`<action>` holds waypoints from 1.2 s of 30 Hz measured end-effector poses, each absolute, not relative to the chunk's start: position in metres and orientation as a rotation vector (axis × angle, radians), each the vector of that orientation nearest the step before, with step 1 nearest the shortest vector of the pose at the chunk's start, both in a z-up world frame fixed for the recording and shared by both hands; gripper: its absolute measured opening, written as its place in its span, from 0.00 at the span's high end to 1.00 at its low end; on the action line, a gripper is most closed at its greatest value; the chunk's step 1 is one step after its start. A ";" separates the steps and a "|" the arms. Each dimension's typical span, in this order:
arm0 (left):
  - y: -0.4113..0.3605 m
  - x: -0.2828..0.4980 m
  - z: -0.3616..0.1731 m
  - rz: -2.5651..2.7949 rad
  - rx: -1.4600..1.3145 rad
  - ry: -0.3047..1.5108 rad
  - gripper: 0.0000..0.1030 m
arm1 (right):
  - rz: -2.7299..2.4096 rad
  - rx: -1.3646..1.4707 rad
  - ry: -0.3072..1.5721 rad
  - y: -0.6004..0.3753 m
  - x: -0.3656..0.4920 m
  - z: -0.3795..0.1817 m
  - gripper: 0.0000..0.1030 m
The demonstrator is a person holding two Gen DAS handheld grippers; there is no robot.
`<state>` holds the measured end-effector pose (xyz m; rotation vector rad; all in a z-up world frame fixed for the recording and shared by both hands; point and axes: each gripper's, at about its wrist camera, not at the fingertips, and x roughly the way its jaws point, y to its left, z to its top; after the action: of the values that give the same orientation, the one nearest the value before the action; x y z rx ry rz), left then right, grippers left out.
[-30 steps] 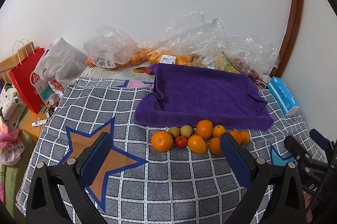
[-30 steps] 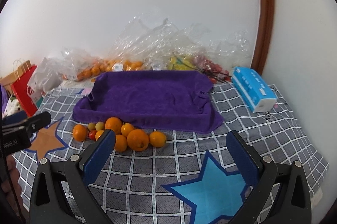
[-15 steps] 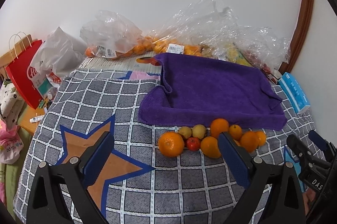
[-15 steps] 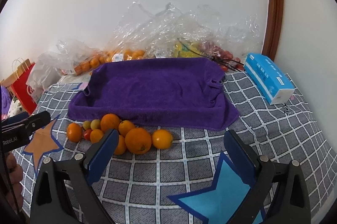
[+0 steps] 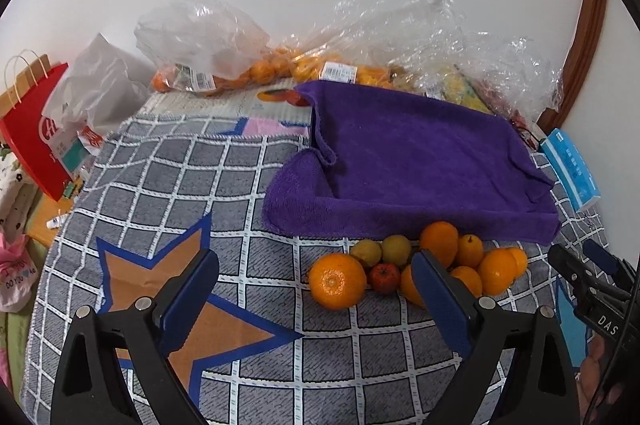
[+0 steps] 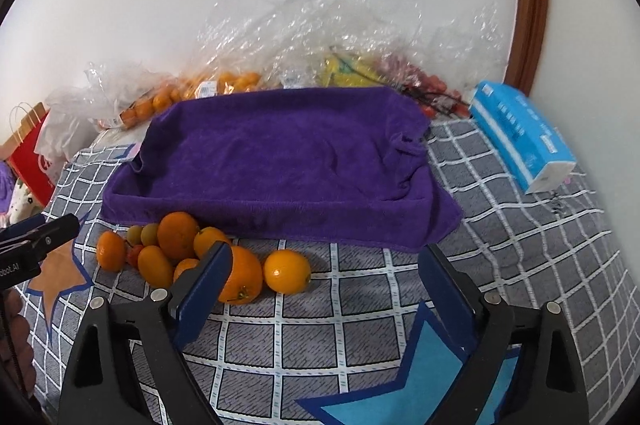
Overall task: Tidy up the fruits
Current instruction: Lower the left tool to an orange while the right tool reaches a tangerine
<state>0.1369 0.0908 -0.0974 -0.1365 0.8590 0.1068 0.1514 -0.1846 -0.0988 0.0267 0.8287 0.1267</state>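
**Both tools being lined up on the fruit cluster, nothing gripped yet**

A cluster of round orange citrus fruits (image 6: 240, 275), two small yellow-green fruits and one small red fruit (image 5: 384, 277) is lying on the grey checked cloth (image 5: 256, 165) of the table, just in front of the purple terry towel (image 6: 280, 161), which appears to be draped over a shallow tray. The step in hand is judged to be an approach for a first pick. It is best done by singling out a fruit at the edge of the cluster, such as the large navel orange (image 5: 338, 281) at its left end or the lone orange (image 6: 287, 271) at its right end, so that neighbours are not being nudged and set rolling. The fruit should be centred between the pads and closed on gently.

The left tool (image 5: 316, 293) is being held wide open, touching nothing. The right tool (image 6: 324, 293) is likewise being held wide open and empty, its left pad overlapping one orange in view; contact cannot be told.
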 end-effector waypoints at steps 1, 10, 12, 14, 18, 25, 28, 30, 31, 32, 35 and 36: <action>0.093 0.138 -0.100 0.107 -0.140 0.864 0.06 | 0.130 0.033 0.838 -0.186 0.154 -0.102 0.15; 0.108 0.136 -0.111 0.113 -0.146 0.861 0.11 | 0.181 0.048 0.873 -0.186 0.160 -0.119 0.31; 0.111 0.134 -0.111 0.110 -0.149 0.856 0.11 | 0.192 0.036 0.881 -0.183 0.163 -0.123 0.37; 0.113 0.133 -0.112 0.110 -0.154 0.858 0.11 | 0.195 0.019 0.893 -0.180 0.167 -0.128 0.44; 0.118 0.131 -0.113 0.114 -0.169 0.862 0.11 | 0.219 0.013 0.901 -0.178 0.174 -0.133 0.51; 0.123 0.132 -0.118 0.131 -0.189 0.877 0.11 | 0.199 0.011 0.900 -0.181 0.185 -0.132 0.51; 0.124 0.131 -0.119 0.134 -0.188 0.878 0.11 | 0.164 0.015 0.896 -0.194 0.182 -0.129 0.51; 0.124 0.131 -0.121 0.130 -0.197 0.880 0.11 | 0.144 0.020 0.900 -0.202 0.179 -0.128 0.51; 0.124 0.131 -0.121 0.128 -0.201 0.882 0.11 | 0.142 0.029 0.898 -0.207 0.177 -0.127 0.51; 0.124 0.132 -0.121 0.128 -0.203 0.883 0.11 | 0.144 0.035 0.893 -0.209 0.176 -0.126 0.51; 0.122 0.132 -0.122 0.123 -0.206 0.882 0.11 | 0.185 0.061 0.872 -0.209 0.172 -0.122 0.51; 0.122 0.132 -0.123 0.123 -0.207 0.884 0.11 | 0.200 0.063 0.869 -0.206 0.172 -0.122 0.51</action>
<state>0.1320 0.1220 -0.1227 -0.2068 0.8844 0.1229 0.1723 -0.2065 -0.1221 0.0635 0.8695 0.2001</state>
